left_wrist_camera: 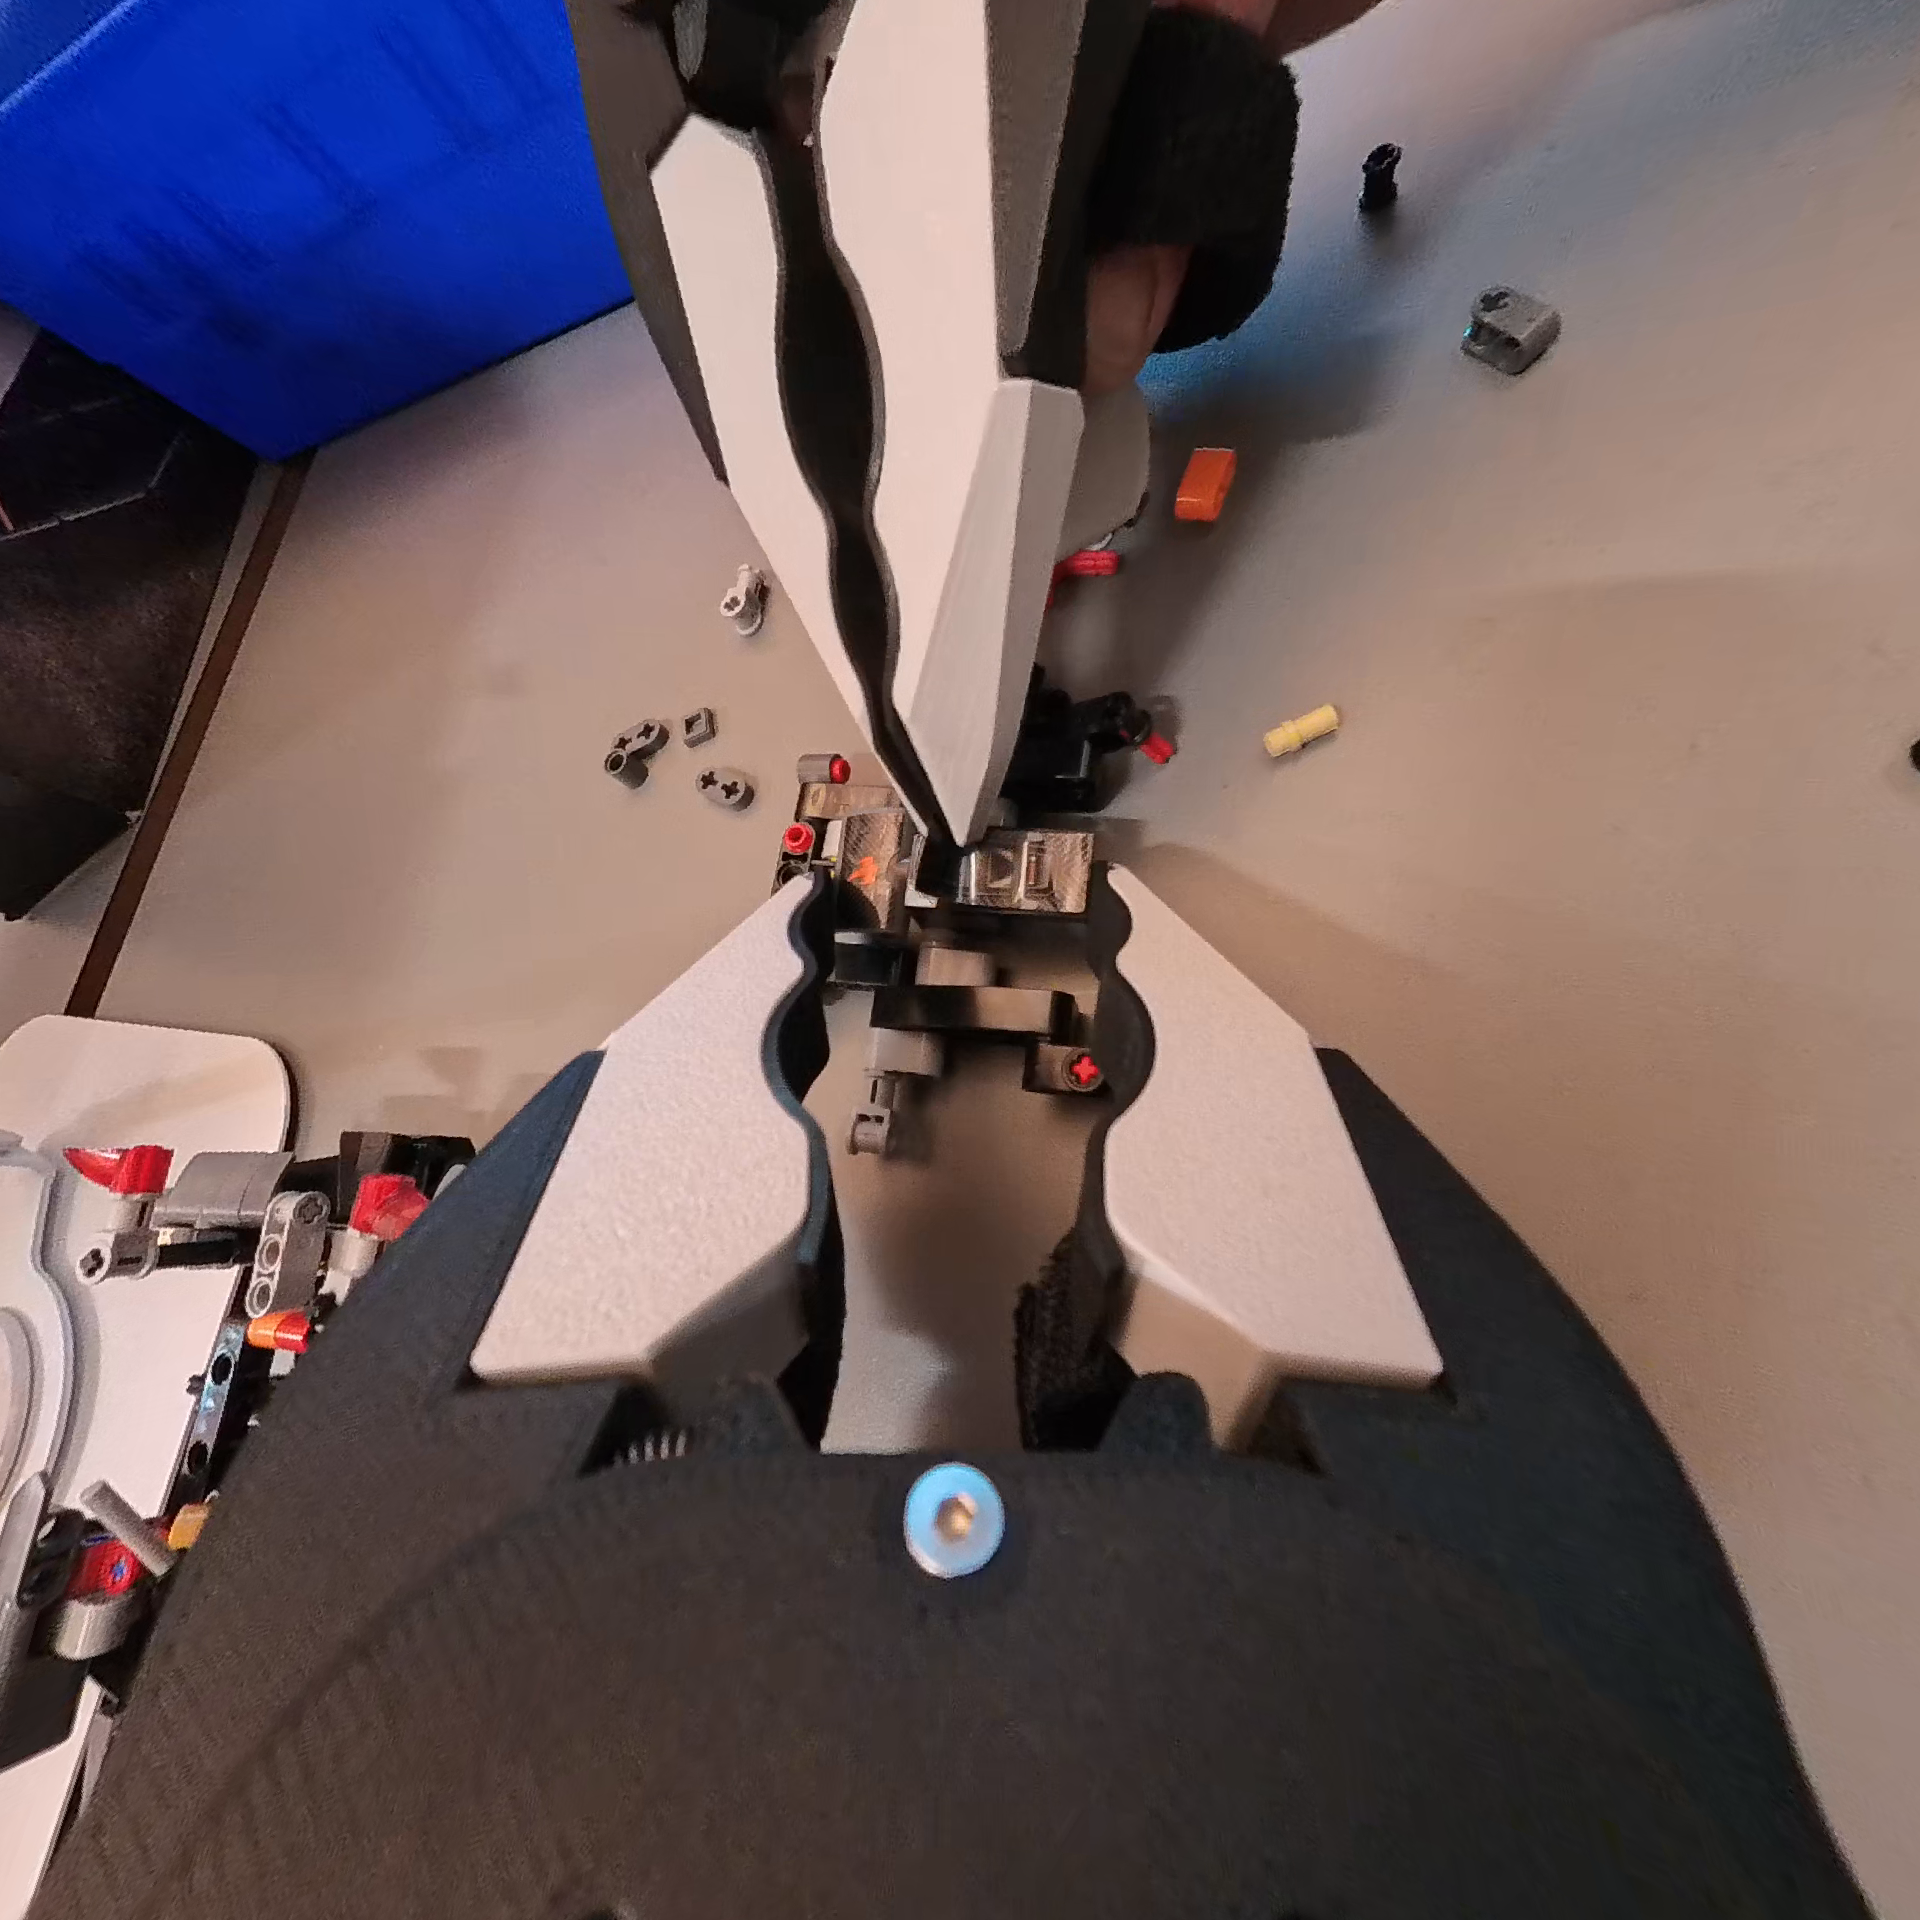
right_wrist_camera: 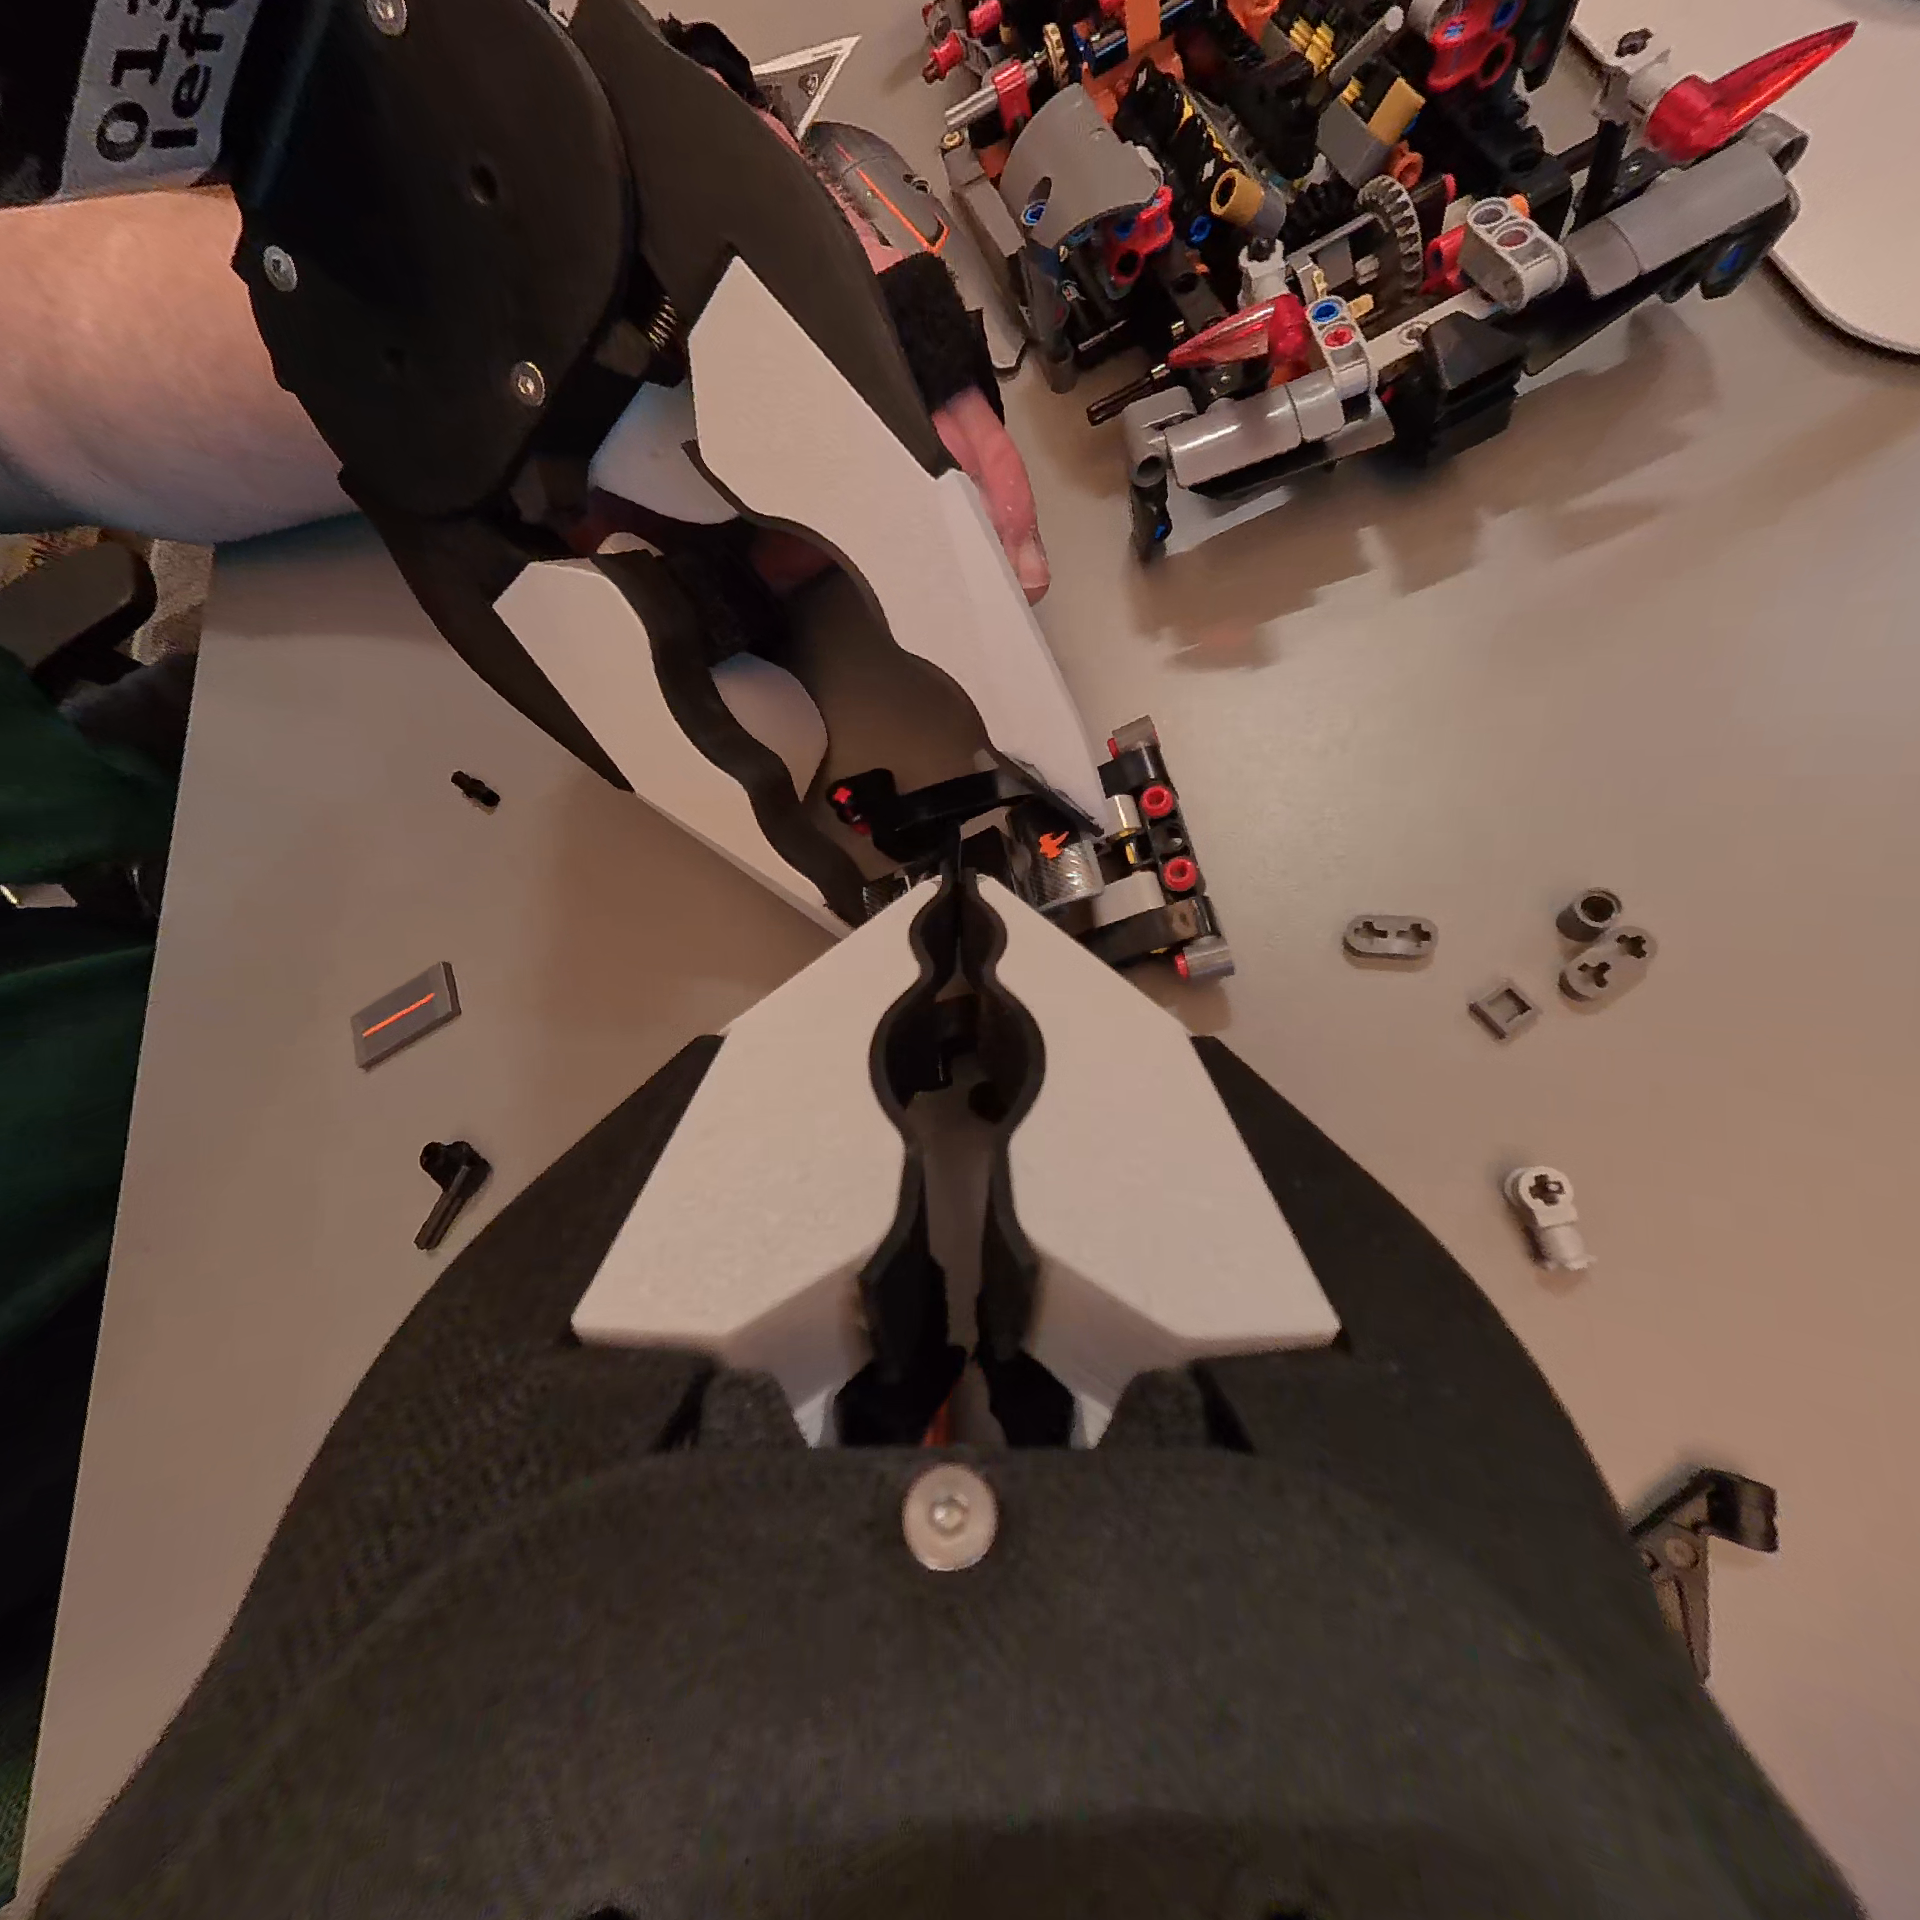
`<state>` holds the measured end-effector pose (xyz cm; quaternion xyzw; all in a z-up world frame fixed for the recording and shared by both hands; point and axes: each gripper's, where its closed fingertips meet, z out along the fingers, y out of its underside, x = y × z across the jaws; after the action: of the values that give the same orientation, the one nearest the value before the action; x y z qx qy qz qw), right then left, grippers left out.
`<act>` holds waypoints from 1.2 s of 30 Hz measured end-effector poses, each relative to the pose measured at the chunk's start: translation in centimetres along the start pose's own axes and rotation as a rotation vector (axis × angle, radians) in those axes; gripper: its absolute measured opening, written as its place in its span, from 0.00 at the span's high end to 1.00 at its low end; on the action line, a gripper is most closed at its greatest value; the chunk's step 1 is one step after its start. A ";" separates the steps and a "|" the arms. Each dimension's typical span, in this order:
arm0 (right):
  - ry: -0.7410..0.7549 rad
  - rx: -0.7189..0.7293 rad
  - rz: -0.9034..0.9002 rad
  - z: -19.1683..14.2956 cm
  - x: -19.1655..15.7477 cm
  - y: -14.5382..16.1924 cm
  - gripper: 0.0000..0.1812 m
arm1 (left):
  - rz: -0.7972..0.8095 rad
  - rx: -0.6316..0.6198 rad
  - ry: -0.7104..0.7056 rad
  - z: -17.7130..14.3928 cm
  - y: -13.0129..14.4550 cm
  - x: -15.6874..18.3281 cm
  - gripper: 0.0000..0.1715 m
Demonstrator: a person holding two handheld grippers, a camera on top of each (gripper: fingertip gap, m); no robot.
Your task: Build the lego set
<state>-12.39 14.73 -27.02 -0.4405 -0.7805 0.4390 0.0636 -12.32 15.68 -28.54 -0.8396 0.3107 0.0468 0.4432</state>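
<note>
A small black-and-grey Lego sub-assembly (left_wrist_camera: 977, 1008) with silver panels and red pins lies on the grey table. It also shows in the right wrist view (right_wrist_camera: 1153, 862). My left gripper (left_wrist_camera: 961, 894) has its jaws closed around it from both sides; its white fingers (right_wrist_camera: 935, 582) reach in from the upper left in the right wrist view. My right gripper (right_wrist_camera: 956, 888) is shut, with a thin black piece pinched at its tips, touching the top of the sub-assembly. In the left wrist view the right gripper (left_wrist_camera: 940, 831) comes down from above. The large Lego model (right_wrist_camera: 1299, 239) stands far right.
Loose parts lie around: an orange piece (left_wrist_camera: 1205, 483), a yellow pin (left_wrist_camera: 1301, 729), a grey connector (left_wrist_camera: 1512, 330), small grey pieces (right_wrist_camera: 1605, 945), a grey tile with an orange line (right_wrist_camera: 405, 1013) and a black pin (right_wrist_camera: 452, 1190). A blue bin (left_wrist_camera: 260, 208) stands at the back left.
</note>
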 end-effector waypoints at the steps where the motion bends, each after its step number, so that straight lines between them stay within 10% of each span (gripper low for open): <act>1: 0.004 -0.002 -0.003 0.0 0.0 0.0 1.00 | 0.000 0.000 0.000 0.0 0.0 0.0 0.73; 36: 0.250 -0.166 -0.182 0.1 0.3 0.1 1.00 | -0.001 -0.009 -0.005 0.1 0.1 -0.1 0.73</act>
<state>-12.53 14.92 -27.20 -0.4226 -0.8368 0.3074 0.1631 -12.42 15.75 -28.61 -0.8416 0.3090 0.0500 0.4402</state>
